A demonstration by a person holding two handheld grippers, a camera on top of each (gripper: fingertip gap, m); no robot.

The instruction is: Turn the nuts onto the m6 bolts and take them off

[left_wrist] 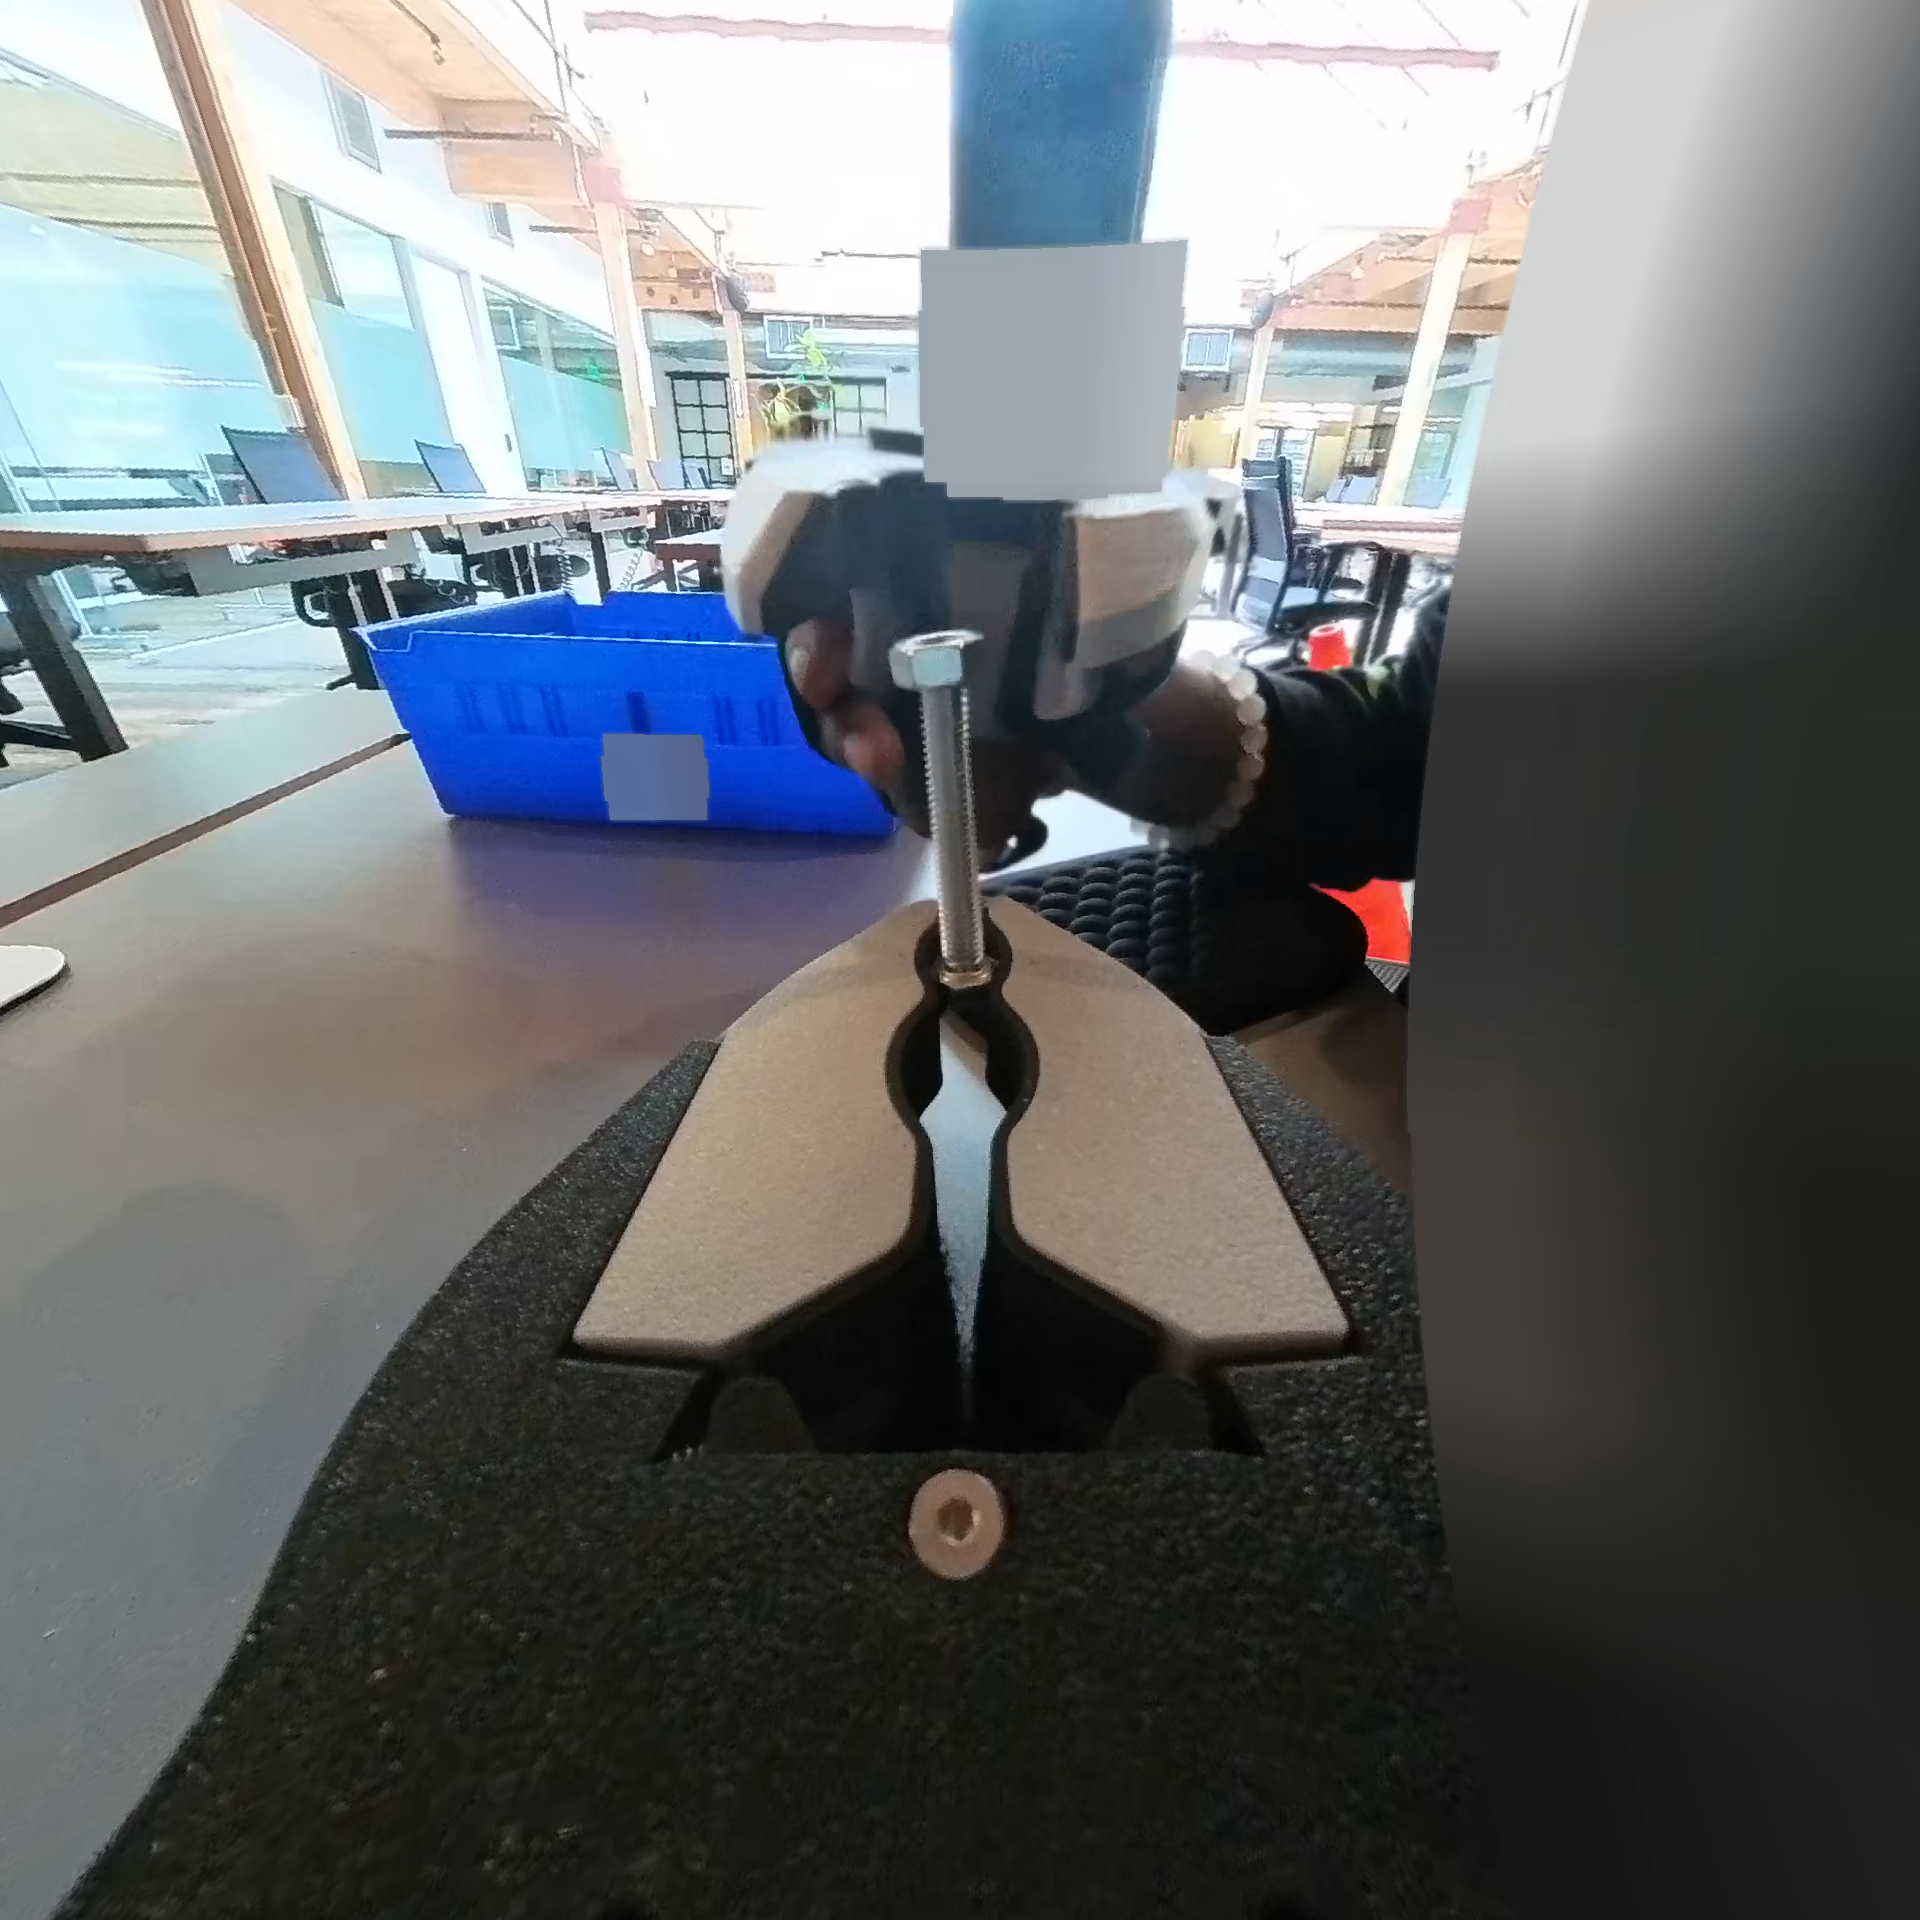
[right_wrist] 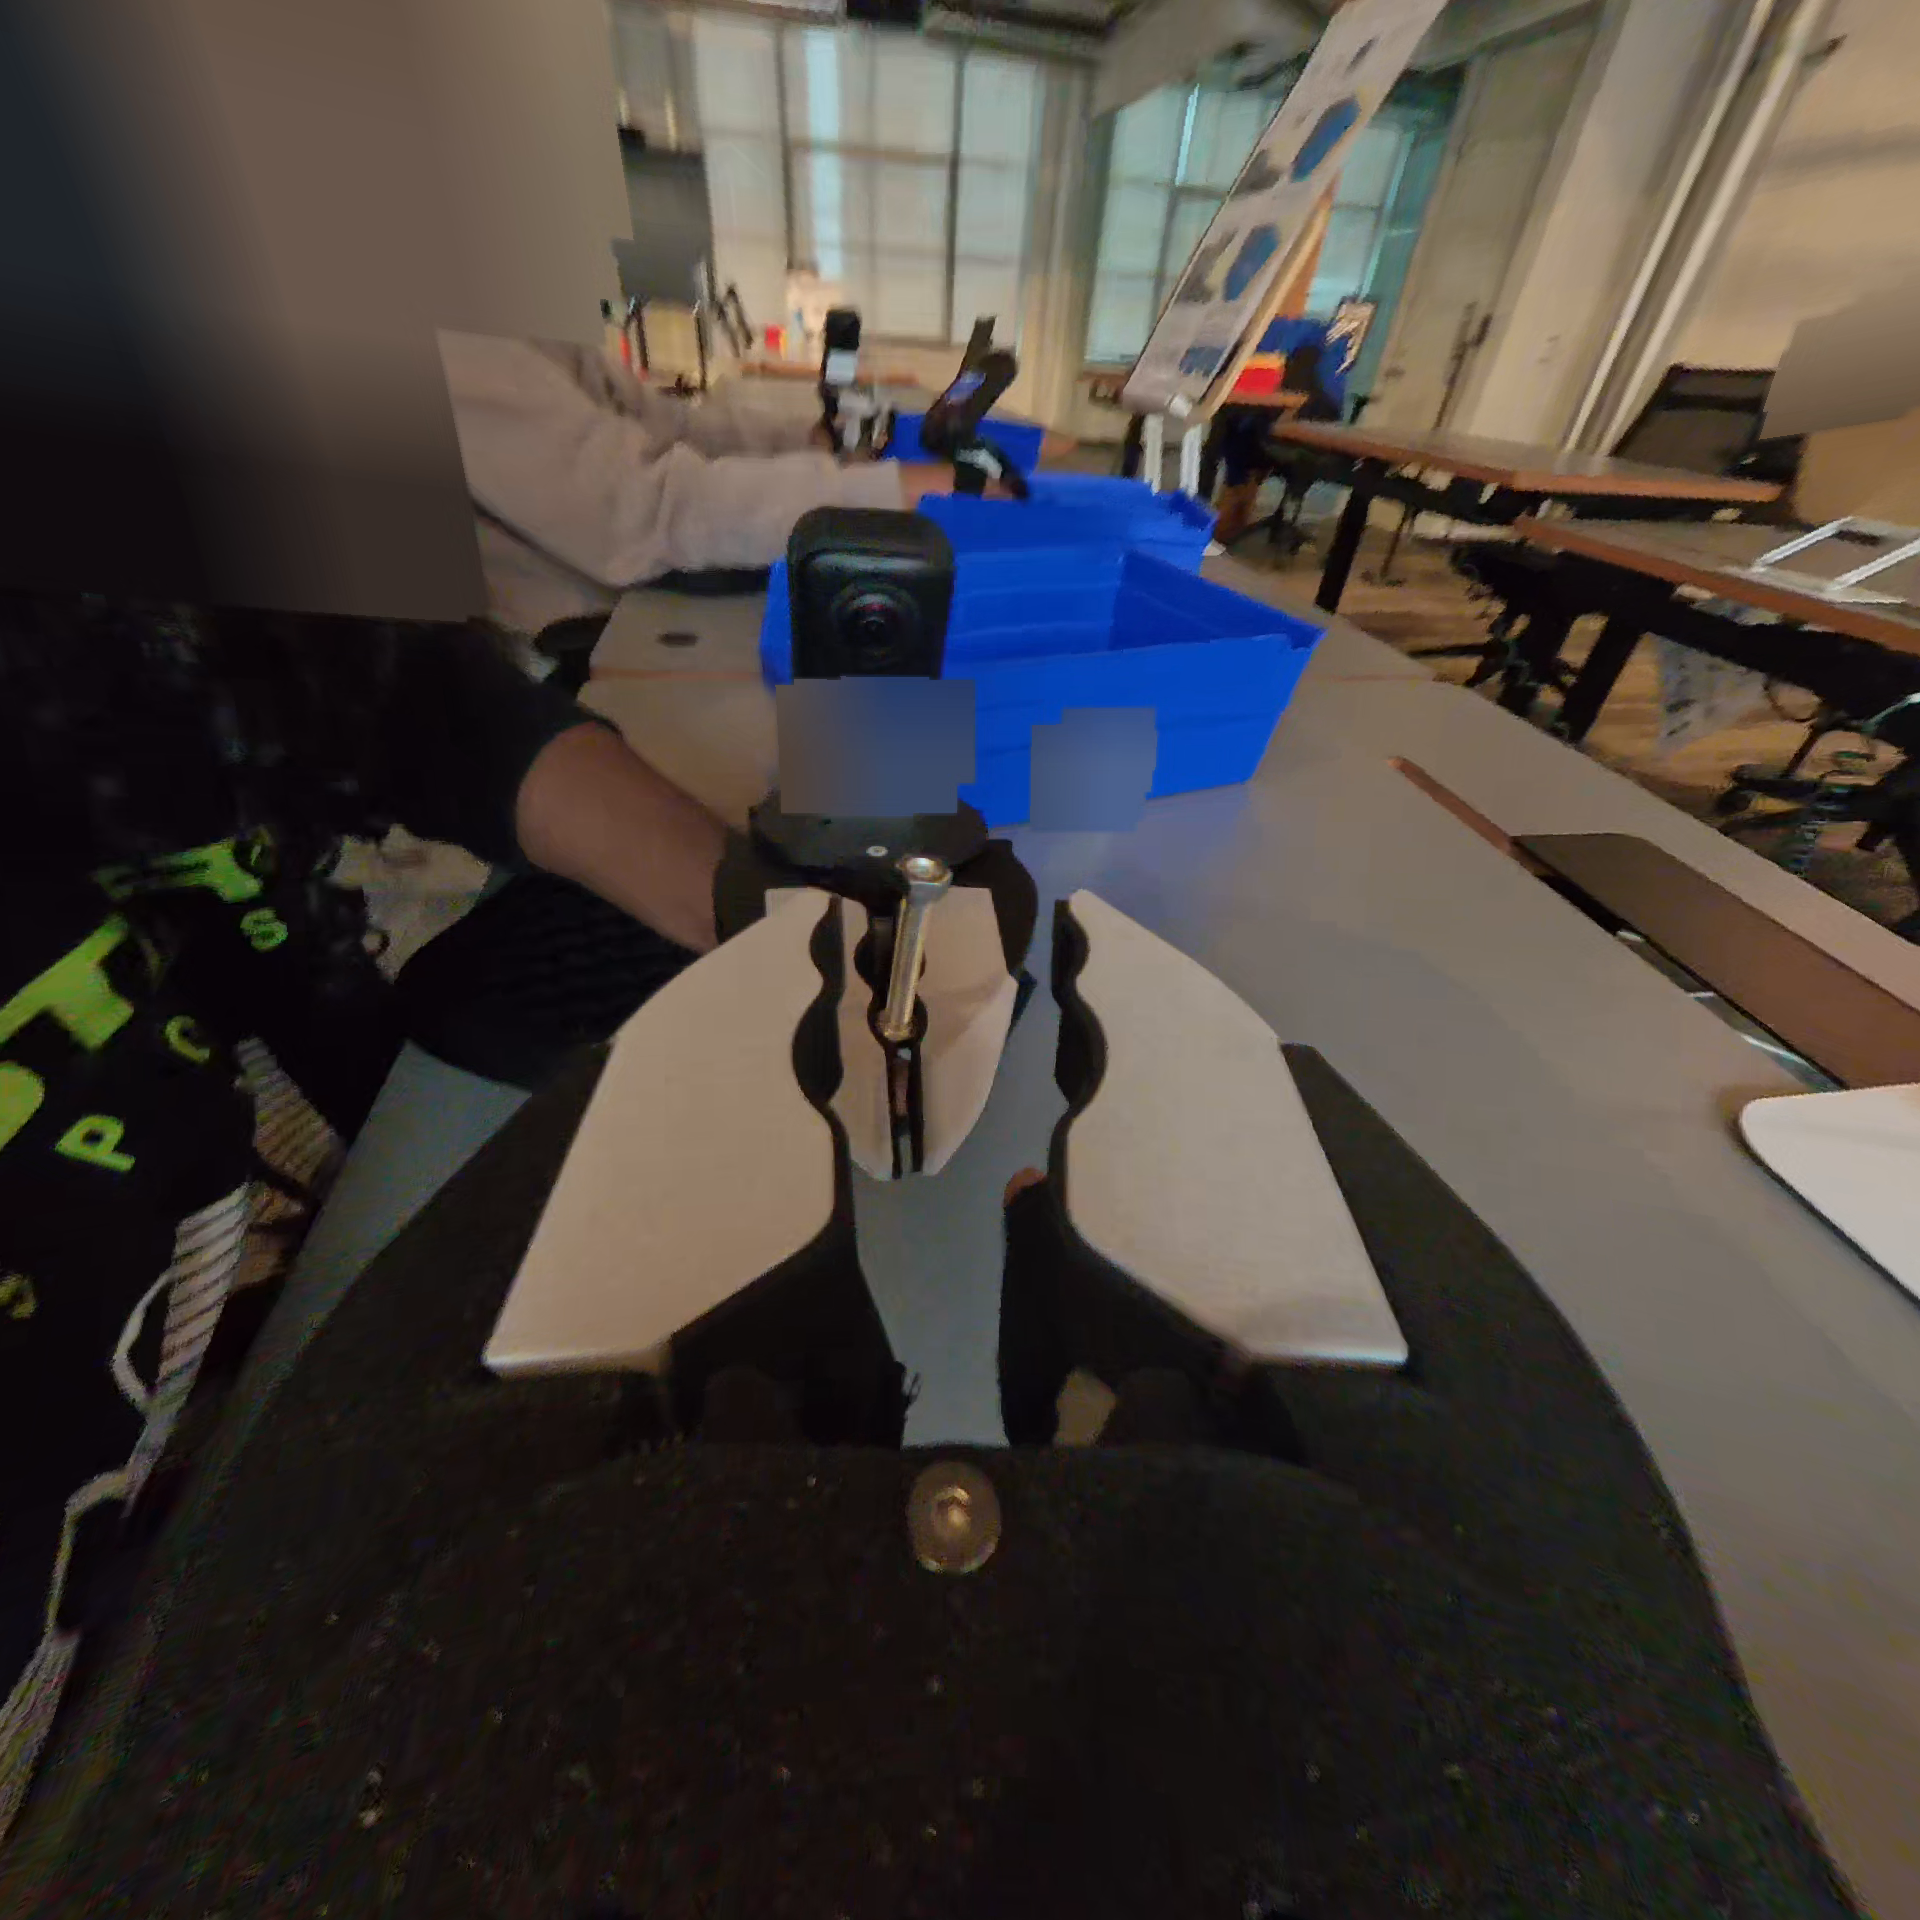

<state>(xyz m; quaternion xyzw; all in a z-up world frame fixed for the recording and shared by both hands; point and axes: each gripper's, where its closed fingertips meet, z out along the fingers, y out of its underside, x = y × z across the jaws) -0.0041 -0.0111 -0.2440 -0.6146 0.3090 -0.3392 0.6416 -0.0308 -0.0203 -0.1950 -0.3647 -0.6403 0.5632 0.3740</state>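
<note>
Dark table [left_wrist: 312, 1039] carries a blue bin [left_wrist: 623, 717] toward its far edge, nothing from the task lying on the table that I can see. Left gripper [left_wrist: 964, 971] has its fingers [left_wrist: 831, 1091] closed narrow, pressed on a nut [left_wrist: 966, 974] seated in the round notch at the tips, and the m6 bolt [left_wrist: 951, 800] stands up out of that nut, shank upright with a slight lean, hex head [left_wrist: 932, 660] on top, all held up in the air over the near edge of the table. Right gripper [right_wrist: 940, 997] faces it from the other side, fingers [right_wrist: 1174, 1143] part open and empty, the bolt between them but clear of both pads. Judging the step: right side is about to take the bolt head and spin it. To do that well, bring the right gripper level with the head, square on the hex flats, close firmly without pushing sideways, keep the shank in line with the nut so the thread does not cross, left keeps clamping hard so the nut cannot turn in its notch, regrasp after each partial turn
</note>
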